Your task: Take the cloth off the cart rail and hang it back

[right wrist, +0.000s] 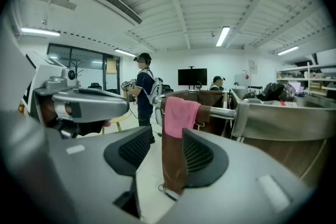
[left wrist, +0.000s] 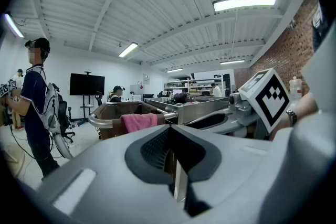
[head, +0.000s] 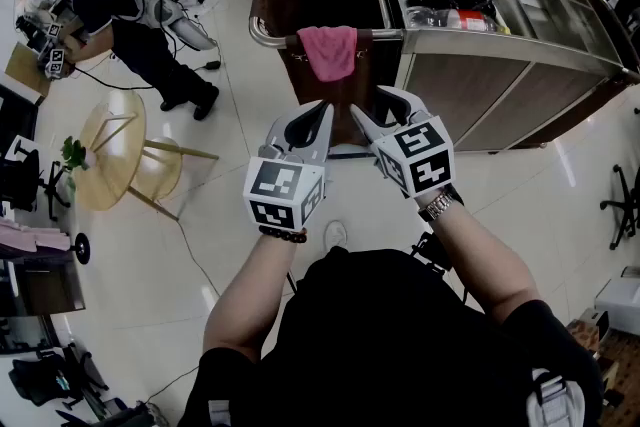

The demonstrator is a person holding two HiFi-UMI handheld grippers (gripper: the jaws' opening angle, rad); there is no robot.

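One pink cloth (head: 328, 52) is seen draped over the rail (head: 272, 42) at the near end of the cart (head: 500, 65). It is folded across the tube so that both halves hang, which is judged to be what keeps it in place. Nothing is touching it. Two claws are held side by side just short of it, apparently lined up for the lift. The right claw (head: 378, 107) is spread moderately and the left claw (head: 315, 113) only narrowly; both are empty. One cart and one bystander (head: 110, 5) are shown.
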